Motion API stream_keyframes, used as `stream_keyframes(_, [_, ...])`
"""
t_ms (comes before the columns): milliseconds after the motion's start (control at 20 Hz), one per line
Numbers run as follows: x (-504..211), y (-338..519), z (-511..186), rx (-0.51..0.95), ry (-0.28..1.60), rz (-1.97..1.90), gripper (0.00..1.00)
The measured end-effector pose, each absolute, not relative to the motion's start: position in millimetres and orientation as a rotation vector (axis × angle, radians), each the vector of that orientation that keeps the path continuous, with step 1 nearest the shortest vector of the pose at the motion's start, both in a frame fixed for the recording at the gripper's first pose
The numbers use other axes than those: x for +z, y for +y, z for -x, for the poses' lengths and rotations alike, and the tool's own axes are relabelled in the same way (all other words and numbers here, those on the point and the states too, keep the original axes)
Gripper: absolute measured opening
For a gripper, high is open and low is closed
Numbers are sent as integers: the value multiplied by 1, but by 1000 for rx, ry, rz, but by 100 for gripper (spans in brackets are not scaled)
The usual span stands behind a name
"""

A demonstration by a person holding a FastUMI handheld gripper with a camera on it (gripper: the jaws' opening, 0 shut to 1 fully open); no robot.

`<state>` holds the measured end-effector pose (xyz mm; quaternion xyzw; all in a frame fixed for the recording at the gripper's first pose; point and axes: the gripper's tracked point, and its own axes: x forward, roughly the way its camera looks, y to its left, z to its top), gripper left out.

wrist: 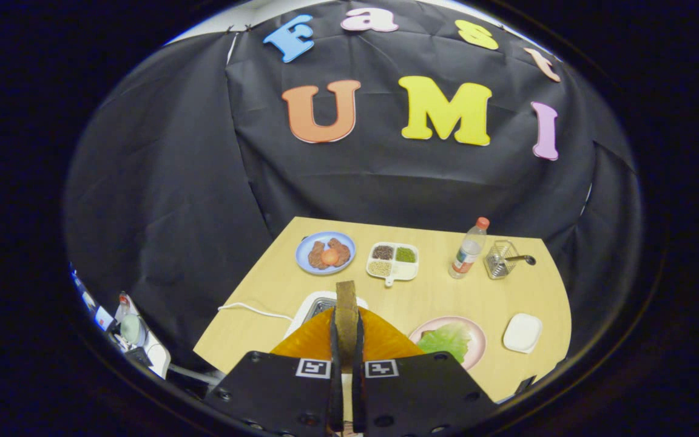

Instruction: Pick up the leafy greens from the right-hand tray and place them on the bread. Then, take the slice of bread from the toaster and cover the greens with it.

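Note:
My gripper point(346, 340) is shut on a slice of bread point(346, 300), which stands upright and edge-on between both fingers and sticks up past their tips. Just beyond and below it is the white toaster point(316, 306) with its metal slot, partly hidden by an orange curved surface point(386, 340) close behind the fingers. To the right of the fingers, the leafy greens point(446, 341) lie on a pink plate point(478, 340); a brown edge that looks like bread point(425, 334) shows under their left side. Further right sits a small white tray point(522, 332) with nothing on it.
At the back of the wooden table point(422, 291) are a blue plate with meat and a tomato slice point(326, 253), a white divided dish of grains point(393, 261), a plastic bottle point(468, 249) and a wire holder point(500, 259). A white cable point(252, 309) runs left from the toaster.

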<state>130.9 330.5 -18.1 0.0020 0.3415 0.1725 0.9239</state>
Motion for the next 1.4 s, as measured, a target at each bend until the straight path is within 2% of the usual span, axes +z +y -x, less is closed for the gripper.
stream_keyframes(500, [-112, 237, -168, 211, 816, -104, 6])
stream_keyframes(1100, [-215, 200, -192, 284, 969, -263, 6])
stream_keyframes(1400, [-239, 167, -205, 292, 947, -263, 8])
